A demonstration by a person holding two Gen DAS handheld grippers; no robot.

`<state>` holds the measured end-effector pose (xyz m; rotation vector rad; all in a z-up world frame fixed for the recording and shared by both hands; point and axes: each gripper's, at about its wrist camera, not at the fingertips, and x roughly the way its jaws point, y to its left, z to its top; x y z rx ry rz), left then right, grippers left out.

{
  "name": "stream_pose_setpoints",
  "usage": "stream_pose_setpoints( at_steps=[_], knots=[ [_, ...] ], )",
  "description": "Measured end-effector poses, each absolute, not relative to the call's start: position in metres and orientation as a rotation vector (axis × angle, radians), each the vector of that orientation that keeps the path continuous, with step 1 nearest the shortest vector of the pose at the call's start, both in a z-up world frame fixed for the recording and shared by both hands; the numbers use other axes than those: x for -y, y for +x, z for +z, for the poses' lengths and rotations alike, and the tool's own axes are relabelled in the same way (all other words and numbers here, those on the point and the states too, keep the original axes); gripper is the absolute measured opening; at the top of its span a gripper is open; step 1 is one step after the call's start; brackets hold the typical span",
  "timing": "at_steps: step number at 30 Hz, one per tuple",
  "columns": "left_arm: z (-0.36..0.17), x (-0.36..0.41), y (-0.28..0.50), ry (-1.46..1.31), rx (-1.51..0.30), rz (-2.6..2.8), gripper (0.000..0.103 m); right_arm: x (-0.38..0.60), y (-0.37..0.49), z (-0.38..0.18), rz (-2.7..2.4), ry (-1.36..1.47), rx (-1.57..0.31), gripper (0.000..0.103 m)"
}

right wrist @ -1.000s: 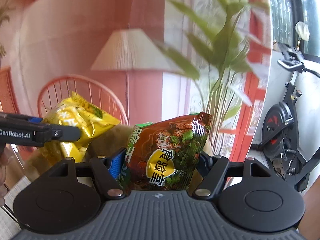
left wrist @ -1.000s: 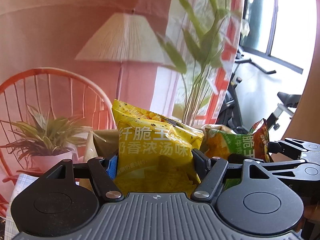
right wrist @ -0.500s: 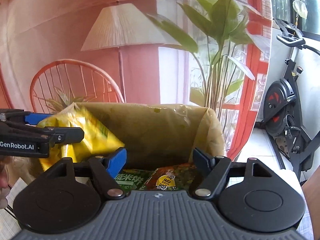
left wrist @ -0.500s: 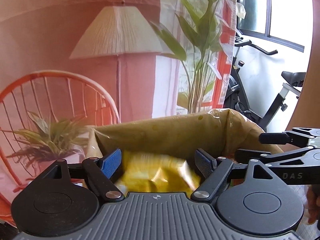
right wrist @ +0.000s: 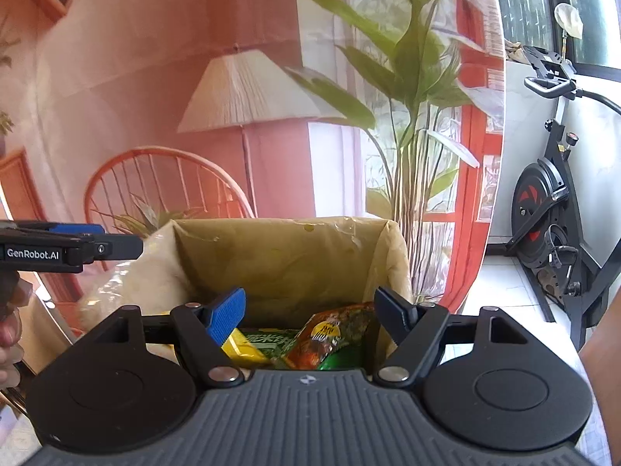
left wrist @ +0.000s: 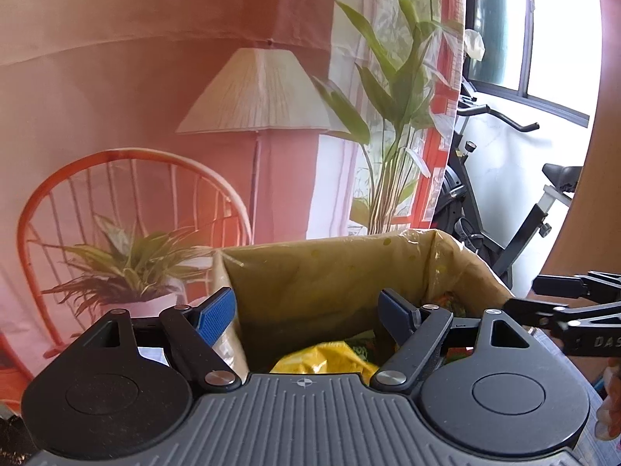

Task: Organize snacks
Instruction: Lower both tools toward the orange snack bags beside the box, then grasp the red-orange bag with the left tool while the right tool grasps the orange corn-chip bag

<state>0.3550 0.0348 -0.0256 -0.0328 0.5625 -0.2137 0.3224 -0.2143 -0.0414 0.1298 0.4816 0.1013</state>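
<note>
Lined bin (right wrist: 295,256), brown snack bag (right wrist: 330,336) tilted up-right

Olive-yellow liner (right wrist: 295,268) on the bin, a bright yellow packet (left wrist: 326,361) inside. Beside it, a brown-and-green packet (right wrist: 330,338) with a yellow badge. Blue pads (right wrist: 227,316), black tool.

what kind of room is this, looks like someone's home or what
Probably a home living area, partly staged: the lamp, wicker chair and plants look printed on a hanging backdrop. A real exercise bike stands by a window, behind a lined snack bin.
</note>
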Motion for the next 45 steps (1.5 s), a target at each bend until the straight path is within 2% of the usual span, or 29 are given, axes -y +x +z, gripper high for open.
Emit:
stream_pose_setpoints(
  at_steps=[10, 19, 31, 45],
  knots=[
    [-0.034, -0.059, 0.303, -0.090, -0.581, -0.225, 0.083, 0.236, 0.263, -0.050, 0.082, 0.171, -0.452, 0.076],
    [-0.090, -0.042, 0.269, -0.164, -0.634, -0.344, 0.088, 0.248, 0.240, -0.086, 0.045, 0.172, -0.503, 0.076],
    [-0.175, 0.017, 0.284, -0.043, -0.793, -0.486, 0.089, 0.260, 0.242, -0.126, 0.027, 0.177, -0.571, 0.080],
    [-0.213, 0.043, 0.305, 0.025, -0.862, -0.534, 0.091, 0.292, 0.267, -0.169, -0.043, 0.255, -0.658, 0.080]
  ],
)
